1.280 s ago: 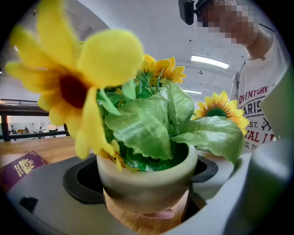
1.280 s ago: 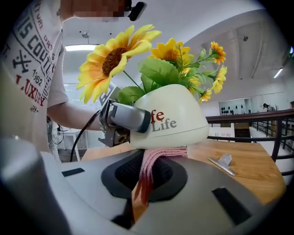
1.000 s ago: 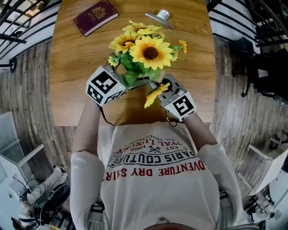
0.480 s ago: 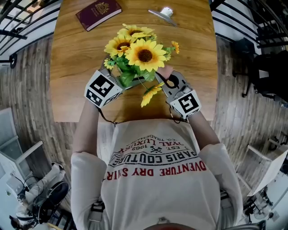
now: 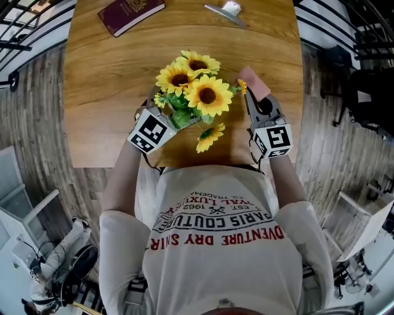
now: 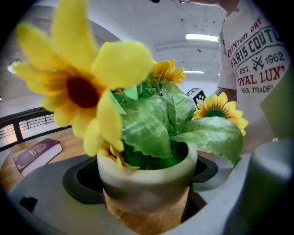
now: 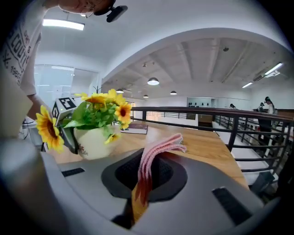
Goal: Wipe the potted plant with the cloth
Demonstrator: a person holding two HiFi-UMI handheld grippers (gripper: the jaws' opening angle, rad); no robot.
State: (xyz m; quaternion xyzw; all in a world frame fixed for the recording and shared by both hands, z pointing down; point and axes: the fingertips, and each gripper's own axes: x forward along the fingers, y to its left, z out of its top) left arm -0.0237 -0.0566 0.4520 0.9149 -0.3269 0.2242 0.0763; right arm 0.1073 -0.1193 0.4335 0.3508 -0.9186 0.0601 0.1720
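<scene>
Yellow sunflowers [image 5: 207, 95], cream pot [image 6: 146, 176] clamped in left gripper [image 6: 147, 197] fingers; pink cloth [image 7: 159, 148] pinched in right gripper [image 7: 142, 193].

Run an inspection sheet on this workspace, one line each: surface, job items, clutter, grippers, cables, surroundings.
surface: wooden table.
job's things: potted plant, sunflowers in a pale pot, upright; cloth, pink, folded.
clutter: maroon booklet and silvery object at the table's far edge.
grippers: left gripper has its jaws closed on the pot's sides; right gripper is shut on the cloth, held beside the plant, off the pot.
cables: dark loops among gear on the floor.
surroundings: black railing; plank floor.
</scene>
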